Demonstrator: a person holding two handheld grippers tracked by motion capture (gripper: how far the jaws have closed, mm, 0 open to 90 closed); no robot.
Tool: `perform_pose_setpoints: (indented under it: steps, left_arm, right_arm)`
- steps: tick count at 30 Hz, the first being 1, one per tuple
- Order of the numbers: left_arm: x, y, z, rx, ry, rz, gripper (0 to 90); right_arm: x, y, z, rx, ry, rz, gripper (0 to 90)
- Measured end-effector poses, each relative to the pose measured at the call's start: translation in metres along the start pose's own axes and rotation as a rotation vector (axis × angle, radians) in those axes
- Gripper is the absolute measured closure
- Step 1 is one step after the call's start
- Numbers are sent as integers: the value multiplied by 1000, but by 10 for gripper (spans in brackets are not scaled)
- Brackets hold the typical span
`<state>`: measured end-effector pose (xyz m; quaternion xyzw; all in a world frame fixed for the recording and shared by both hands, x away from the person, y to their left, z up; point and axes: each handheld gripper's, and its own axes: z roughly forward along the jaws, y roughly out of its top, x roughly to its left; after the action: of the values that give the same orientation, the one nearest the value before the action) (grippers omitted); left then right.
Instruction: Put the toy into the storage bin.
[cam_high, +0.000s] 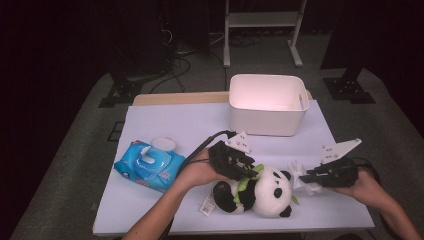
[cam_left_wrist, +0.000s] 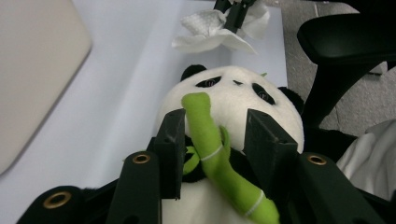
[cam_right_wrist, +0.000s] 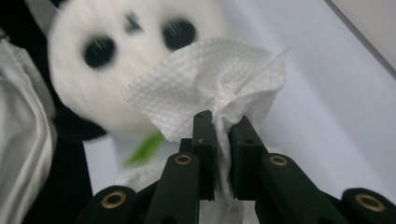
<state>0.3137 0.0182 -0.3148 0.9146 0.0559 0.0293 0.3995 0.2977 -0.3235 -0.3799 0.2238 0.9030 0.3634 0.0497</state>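
A plush panda (cam_high: 270, 192) lies on its back near the front edge of the white table (cam_high: 175, 125), with a green bamboo stalk (cam_left_wrist: 205, 135) on its chest. My left gripper (cam_high: 245, 167) reaches over the panda's body. In the left gripper view its jaws (cam_left_wrist: 215, 116) stand apart on either side of the stalk, which lies against one jaw with a gap to the other. My right gripper (cam_high: 306, 178) is just right of the panda's head, shut on a crumpled white wipe (cam_right_wrist: 210, 79). The wipe hangs right in front of the panda's face (cam_right_wrist: 93, 79).
A white plastic bin (cam_high: 267, 125) stands at the back of the table behind both grippers. A blue pack of wet wipes (cam_high: 147, 165) lies at the left, its white lid flipped up. A black chair (cam_left_wrist: 345, 42) stands beyond the table's right edge.
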Motion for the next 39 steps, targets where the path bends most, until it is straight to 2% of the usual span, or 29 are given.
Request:
perform_pose_setpoints:
  steps: [2, 5, 7, 8, 11, 15, 19, 24, 27, 35, 39]
  left_arm:
    - [-1, -3, -3, 1, 9, -2, 537]
    - [0, -9, -5, -1, 19, -14, 519]
    - [0, -13, -8, -8, 23, -23, 505]
    - [0, -15, -9, -11, 27, -29, 496]
    - [0, -20, -12, -14, 40, -40, 475]
    - [-1, -25, -16, -19, 50, -48, 452]
    - [-1, -31, -17, -2, 58, -49, 429]
    - [-1, -36, -20, -10, 69, -67, 410]
    - [0, -40, -23, -13, 78, -68, 398]
    - [1, -55, -32, -33, 90, -102, 367]
    - [1, -61, -38, -31, 122, -114, 341]
  right_arm:
    - [-6, -15, -4, 6, -34, 39, 797]
    - [-14, -34, -6, 44, -79, 93, 731]
    - [-18, -44, -7, 64, -88, 119, 678]
    - [-20, -47, -8, 66, -92, 128, 630]
    - [-21, -50, -14, 60, -90, 142, 563]
    - [-22, -48, -20, 71, -101, 146, 509]
    - [-22, -43, -24, 71, -100, 135, 485]
    - [-22, -34, -37, 41, -113, 130, 466]
    - [-21, -27, -41, 21, -102, 122, 443]
    - [-21, -11, -31, 6, -61, 107, 378]
    - [-24, -3, -25, -3, -54, 98, 354]
